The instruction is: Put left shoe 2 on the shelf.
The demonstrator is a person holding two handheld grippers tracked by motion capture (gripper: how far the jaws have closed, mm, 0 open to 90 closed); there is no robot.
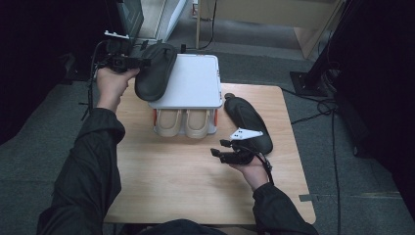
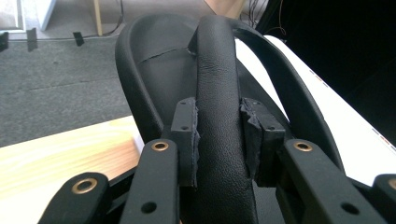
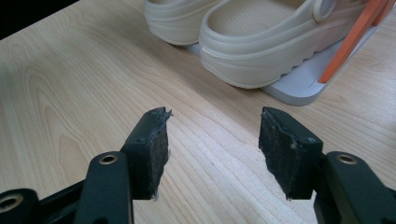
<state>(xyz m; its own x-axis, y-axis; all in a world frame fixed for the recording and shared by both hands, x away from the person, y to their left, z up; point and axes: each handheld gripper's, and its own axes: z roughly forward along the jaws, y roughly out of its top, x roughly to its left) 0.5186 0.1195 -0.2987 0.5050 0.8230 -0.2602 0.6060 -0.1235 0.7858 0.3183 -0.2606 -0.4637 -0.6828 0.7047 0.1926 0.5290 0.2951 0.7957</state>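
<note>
A black slipper (image 1: 155,68) hangs in the air over the left edge of the white rack's top shelf (image 1: 195,83). My left gripper (image 1: 142,62) is shut on its strap; in the left gripper view both pads squeeze the black strap (image 2: 218,126). A second black slipper (image 1: 247,122) lies on the wooden table right of the rack. My right gripper (image 1: 219,148) hovers low over the table just left of that slipper's near end, open with nothing between its fingers (image 3: 154,149). A pair of beige clogs (image 1: 183,122) (image 3: 261,42) sits on the rack's lower shelf, heels toward me.
The rack has orange side posts (image 3: 355,37) and a grey base. The wooden table (image 1: 186,181) has bare room in front of the rack. Grey carpet, cables (image 1: 323,105) and dark stands surround the table.
</note>
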